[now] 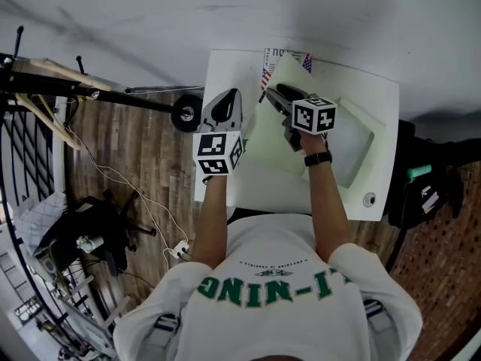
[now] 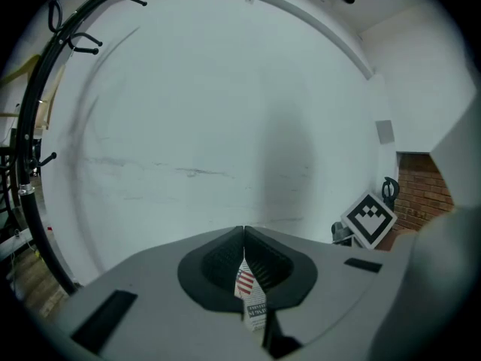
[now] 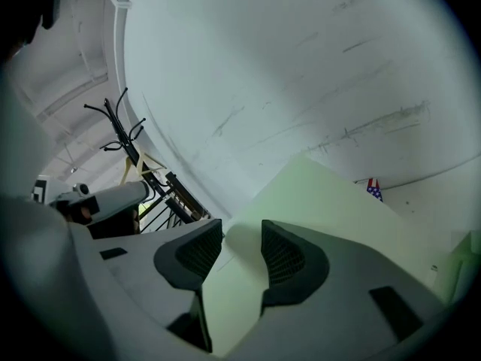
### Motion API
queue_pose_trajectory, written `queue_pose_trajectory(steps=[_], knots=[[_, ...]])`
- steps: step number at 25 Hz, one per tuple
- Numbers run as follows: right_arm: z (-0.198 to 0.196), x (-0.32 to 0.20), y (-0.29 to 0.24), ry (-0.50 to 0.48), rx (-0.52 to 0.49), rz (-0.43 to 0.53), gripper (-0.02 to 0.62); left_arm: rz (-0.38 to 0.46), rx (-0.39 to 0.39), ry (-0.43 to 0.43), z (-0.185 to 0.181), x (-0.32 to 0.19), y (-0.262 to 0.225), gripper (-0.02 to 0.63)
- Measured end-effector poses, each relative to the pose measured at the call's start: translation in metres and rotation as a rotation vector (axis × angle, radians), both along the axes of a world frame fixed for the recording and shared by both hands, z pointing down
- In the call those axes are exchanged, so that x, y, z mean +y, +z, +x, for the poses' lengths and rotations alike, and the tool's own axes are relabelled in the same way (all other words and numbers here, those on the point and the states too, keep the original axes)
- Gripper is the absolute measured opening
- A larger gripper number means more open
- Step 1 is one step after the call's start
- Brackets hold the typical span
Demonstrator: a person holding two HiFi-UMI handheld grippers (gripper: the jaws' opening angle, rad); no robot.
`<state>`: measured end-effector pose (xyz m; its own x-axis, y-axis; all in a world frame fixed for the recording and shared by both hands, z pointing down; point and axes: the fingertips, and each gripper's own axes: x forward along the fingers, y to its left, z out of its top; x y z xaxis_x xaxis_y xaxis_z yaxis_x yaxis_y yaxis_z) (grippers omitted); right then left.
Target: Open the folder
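Folder (image 1: 274, 135) cover between parted jaws of right gripper (image 3: 241, 237); left gripper (image 2: 244, 232) jaws closed, empty; flag-printed paper (image 1: 271, 66) beyond.

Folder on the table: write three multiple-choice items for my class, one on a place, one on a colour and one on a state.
1. Where does the flag-printed paper lie?
A. on the floor
B. at the far edge of the table, by the folder
C. on a chair

2. What colour is the folder?
A. pale green
B. red
C. black

3. How do the jaws of the right gripper stand?
A. pressed together
B. clamped on a pen
C. apart, with the folder's edge between them

Answers:
1 B: the head view shows the paper at the far rim.
2 A: the folder looks pale green in both the head view and the right gripper view.
3 C: the right gripper view shows a clear gap between the jaws.
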<state>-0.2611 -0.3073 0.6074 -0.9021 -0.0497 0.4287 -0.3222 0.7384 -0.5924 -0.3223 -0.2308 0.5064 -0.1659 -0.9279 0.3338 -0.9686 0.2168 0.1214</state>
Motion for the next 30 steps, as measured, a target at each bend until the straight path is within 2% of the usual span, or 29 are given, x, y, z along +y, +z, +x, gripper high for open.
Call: queue_pose_trajectory(steps=[5, 10, 14, 17, 19, 26, 30], knots=[[-0.019, -0.005, 0.039, -0.01, 0.086, 0.033, 0.118, -0.017, 0.011, -0.031, -0.01, 0.009, 0.011, 0.015], [-0.03, -0.009, 0.073, -0.033, 0.218, 0.081, 0.07, -0.035, 0.028, -0.061, -0.017, 0.02, 0.023, 0.015], [-0.036, -0.005, 0.102, -0.099, 0.332, 0.126, 0.052, -0.047, 0.041, -0.086, -0.023, 0.028, 0.031, 0.015], [-0.031, -0.006, 0.11, -0.149, 0.474, 0.229, 0.018, -0.047, 0.054, -0.099, -0.025, 0.033, 0.035, 0.015], [-0.03, -0.004, 0.117, -0.174, 0.525, 0.284, 0.017, -0.047, 0.064, -0.104, -0.025, 0.036, 0.038, 0.015], [-0.029, 0.0, 0.112, -0.173, 0.505, 0.346, 0.017, -0.029, 0.068, -0.08, -0.016, 0.035, 0.032, 0.015], [-0.022, -0.003, 0.089, -0.101, 0.417, 0.321, 0.017, -0.008, 0.054, -0.038, -0.007, 0.029, 0.019, 0.015]])
